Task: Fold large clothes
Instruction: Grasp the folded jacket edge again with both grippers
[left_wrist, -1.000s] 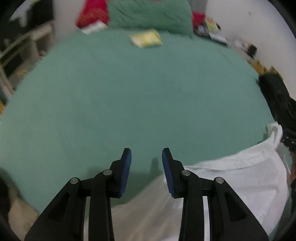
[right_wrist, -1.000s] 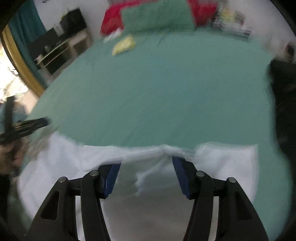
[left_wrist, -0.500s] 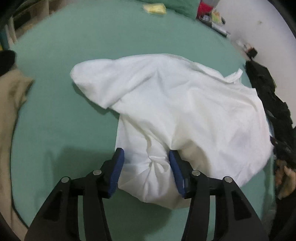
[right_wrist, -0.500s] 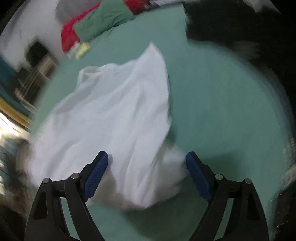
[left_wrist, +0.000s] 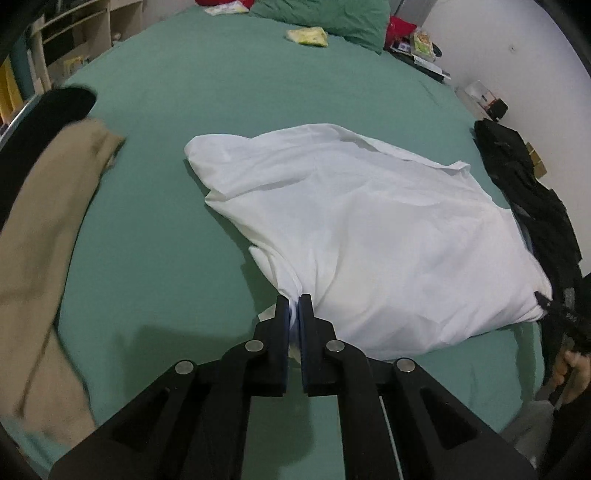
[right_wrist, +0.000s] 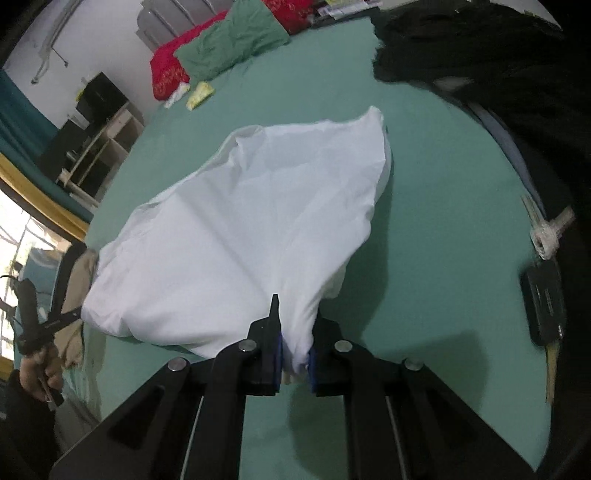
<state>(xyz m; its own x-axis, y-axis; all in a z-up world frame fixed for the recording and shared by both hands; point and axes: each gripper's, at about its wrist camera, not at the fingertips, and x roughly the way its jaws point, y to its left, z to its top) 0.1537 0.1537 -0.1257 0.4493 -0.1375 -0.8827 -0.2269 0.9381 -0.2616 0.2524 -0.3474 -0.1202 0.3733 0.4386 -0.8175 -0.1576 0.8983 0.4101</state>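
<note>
Left tongs & right tongs both clamped on white garment near-edge, ready to spread flat ahead on bed.

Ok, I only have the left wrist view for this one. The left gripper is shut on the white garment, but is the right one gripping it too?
Observer: Yes. The right wrist view shows the right gripper shut on a bunched edge of the white garment.
Reviewer: Is anything lying on the bed near it?
Observer: A black key fob with keys lies on the green sheet, to that gripper's right and apart from the garment.
</note>
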